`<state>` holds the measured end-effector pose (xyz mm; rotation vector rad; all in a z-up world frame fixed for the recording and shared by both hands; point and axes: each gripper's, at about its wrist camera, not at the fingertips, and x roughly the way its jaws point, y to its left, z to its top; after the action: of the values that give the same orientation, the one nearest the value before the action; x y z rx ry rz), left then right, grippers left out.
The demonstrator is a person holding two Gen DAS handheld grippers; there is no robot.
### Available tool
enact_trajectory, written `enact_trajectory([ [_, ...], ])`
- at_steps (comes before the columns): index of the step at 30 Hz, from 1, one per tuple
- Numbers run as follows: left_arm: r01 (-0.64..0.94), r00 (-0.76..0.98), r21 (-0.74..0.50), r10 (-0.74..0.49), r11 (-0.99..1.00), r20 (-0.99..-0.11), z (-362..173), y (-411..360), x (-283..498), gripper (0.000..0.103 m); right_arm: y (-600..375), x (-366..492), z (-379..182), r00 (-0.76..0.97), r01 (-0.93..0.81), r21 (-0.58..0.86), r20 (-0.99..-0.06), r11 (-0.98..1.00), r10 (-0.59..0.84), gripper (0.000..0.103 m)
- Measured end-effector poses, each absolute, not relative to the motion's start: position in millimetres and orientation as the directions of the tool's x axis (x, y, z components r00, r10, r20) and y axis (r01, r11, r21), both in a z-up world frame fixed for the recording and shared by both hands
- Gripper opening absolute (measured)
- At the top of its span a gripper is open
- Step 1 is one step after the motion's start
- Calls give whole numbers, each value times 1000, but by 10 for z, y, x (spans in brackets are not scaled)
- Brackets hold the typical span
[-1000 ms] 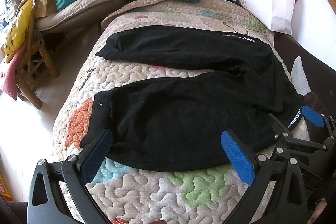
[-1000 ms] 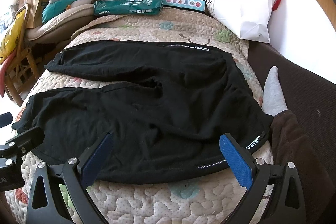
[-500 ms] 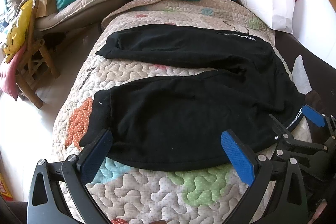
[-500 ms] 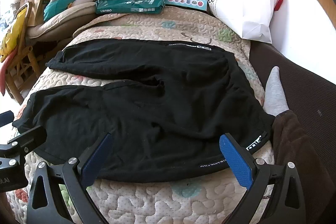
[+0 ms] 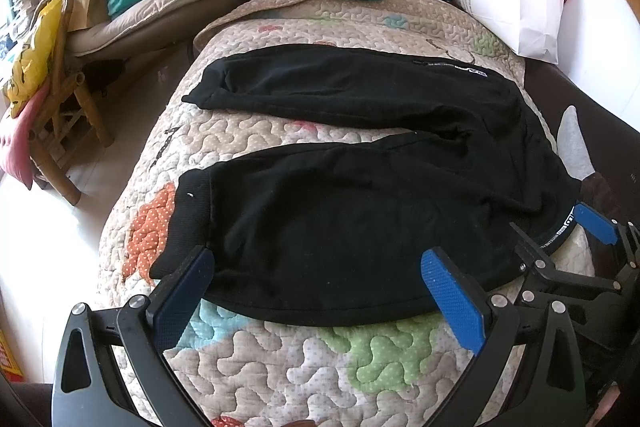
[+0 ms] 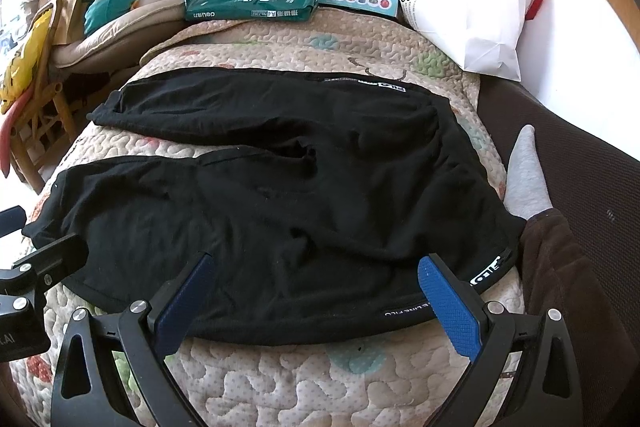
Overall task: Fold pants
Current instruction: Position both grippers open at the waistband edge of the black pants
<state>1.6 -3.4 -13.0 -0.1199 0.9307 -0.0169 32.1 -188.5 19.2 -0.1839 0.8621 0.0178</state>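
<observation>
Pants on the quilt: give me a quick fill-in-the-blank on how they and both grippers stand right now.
1. The pants are coloured ____.
2. They lie spread on a patterned ____.
3. Both the left gripper and the right gripper have their fingers ____.
4. The white bag lies nearer the pants' ____ than the leg ends.

Missing words: black; quilt; open; waistband

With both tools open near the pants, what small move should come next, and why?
Probably lower both tools onto the near edge and close. The pants lie flat and unfolded on the quilt; the left tool and right tool hang open over that edge, holding nothing.
</observation>
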Motion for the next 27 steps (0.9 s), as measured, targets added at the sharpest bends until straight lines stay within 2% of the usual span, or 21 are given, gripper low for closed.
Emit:
enact_trajectory([
  [27, -50, 591, -105, -55, 993, -805, -221, -6, 46, 103, -1882, 340, 150, 640, -95, -161, -766, 982, -64, 103],
])
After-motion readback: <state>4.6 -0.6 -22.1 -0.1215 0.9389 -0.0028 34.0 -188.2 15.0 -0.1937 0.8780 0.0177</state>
